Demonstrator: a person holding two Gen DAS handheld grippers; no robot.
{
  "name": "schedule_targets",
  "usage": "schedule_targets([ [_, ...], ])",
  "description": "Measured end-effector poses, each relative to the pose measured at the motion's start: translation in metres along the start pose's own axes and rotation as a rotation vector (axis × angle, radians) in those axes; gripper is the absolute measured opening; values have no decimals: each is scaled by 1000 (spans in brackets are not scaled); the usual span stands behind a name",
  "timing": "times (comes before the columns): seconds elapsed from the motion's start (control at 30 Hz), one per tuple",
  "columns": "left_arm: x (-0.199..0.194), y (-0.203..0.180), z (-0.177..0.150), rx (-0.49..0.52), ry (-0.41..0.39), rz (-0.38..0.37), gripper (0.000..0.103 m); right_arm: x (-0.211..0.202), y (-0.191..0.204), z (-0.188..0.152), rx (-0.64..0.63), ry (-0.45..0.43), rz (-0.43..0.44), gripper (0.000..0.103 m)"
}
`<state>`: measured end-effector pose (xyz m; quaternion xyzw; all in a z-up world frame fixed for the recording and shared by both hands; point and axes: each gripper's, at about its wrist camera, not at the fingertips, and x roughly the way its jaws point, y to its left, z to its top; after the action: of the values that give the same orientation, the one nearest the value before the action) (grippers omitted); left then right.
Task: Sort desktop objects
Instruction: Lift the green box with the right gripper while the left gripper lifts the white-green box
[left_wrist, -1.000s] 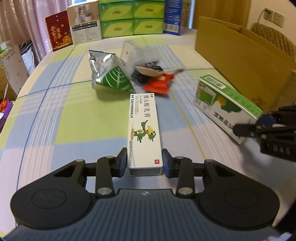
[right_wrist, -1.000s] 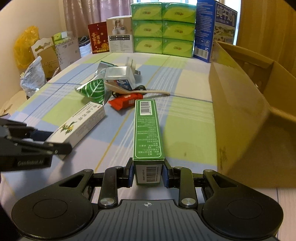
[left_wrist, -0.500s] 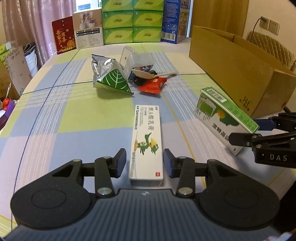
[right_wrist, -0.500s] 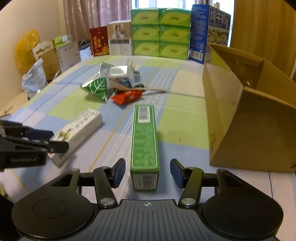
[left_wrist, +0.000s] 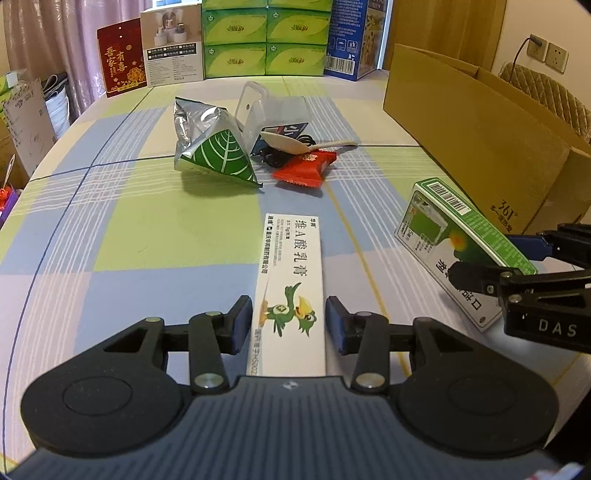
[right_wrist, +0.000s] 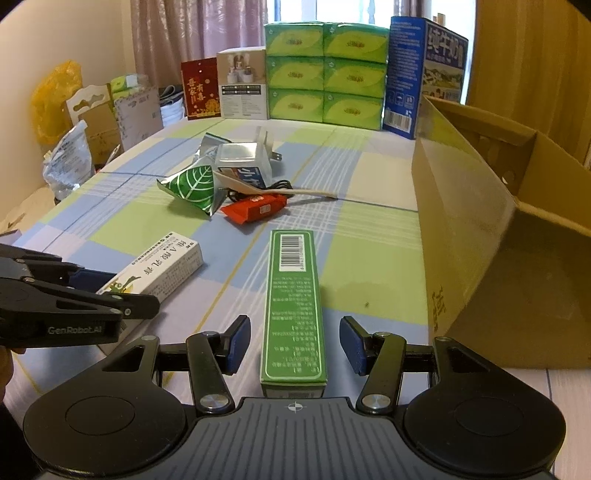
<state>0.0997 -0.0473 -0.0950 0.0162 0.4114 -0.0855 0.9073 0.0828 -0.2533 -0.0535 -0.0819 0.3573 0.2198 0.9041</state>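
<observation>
On the table (left_wrist: 122, 221), two boxes: white box (left_wrist: 291, 280), green box (right_wrist: 293, 295).

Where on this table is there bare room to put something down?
Bare cloth lies left of the white box, nearer than the foil pouch, and between the green box and the cardboard carton. It is crowded mid-table around the pouch, spoon and red packet.

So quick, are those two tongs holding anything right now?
Left tongs: open, holding nothing; the white box lies between the pads.
Right tongs: open, holding nothing; the green box lies between the pads.
</observation>
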Motion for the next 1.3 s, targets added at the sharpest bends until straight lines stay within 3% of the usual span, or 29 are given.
schedule_targets([
  [0.47,5,-1,1,22,-5,21,38,21,4,3,-3,34,-12,50],
  [0.53,5,-2,1,27,-5,21,38,23,4,2,4,43,-9,39],
  [0.73,5,-3,0,34,-7,24,38,23,3,0,4,48,-20,29],
  [1.3,3,-7,-1,73,-9,28,33,20,6,-2,-11,45,-35,27],
])
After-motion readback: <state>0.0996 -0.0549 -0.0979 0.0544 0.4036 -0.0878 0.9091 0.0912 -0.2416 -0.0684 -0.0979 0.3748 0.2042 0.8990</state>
